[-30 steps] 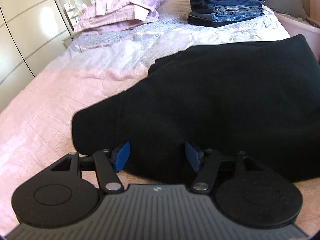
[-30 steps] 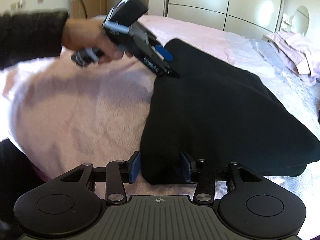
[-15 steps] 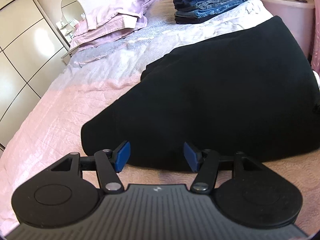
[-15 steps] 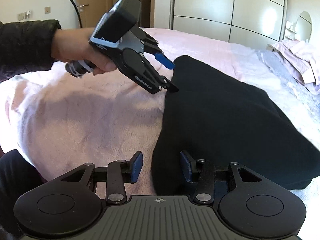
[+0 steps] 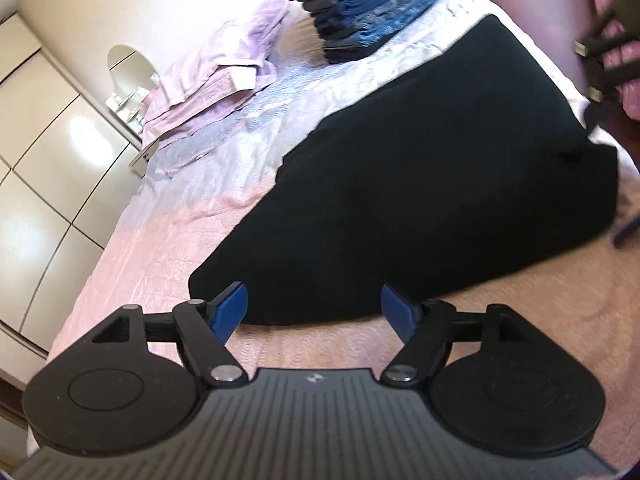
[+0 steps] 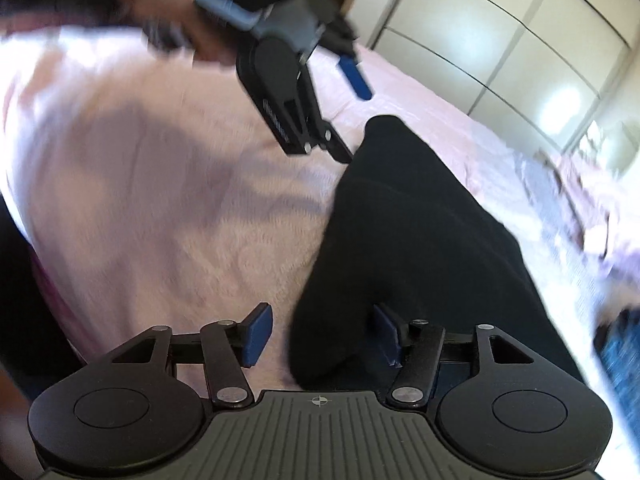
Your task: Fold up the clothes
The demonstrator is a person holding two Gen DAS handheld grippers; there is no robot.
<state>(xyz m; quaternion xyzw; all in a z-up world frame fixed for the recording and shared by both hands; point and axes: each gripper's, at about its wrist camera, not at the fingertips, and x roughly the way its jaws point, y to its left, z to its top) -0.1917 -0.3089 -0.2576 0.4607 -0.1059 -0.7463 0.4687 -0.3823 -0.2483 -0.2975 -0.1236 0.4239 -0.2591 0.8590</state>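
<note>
The black garment (image 5: 420, 184) lies folded on the pink bedspread (image 5: 168, 256), its bulk reaching toward the stack of folded blue clothes (image 5: 368, 4) near the head of the bed, with a lilac pile (image 5: 224, 76) off to the side. The left gripper (image 5: 312, 310) is spread wide and holds nothing; its blue pads (image 5: 230, 310) now sit just short of the garment's near edge, where a second ago they overlapped the cloth. The right gripper (image 6: 320, 336) is also released: a second ago it was clamped on the garment's corner, half a second ago it had let go, and now the corner sits between the parted pads, close to the right-hand one, though blur makes it hard to tell if they touch. Both views have tilted since the earlier frames. In the right wrist view the left gripper (image 6: 356, 120) hovers just beside the garment's far corner, apparently not touching it.
</note>
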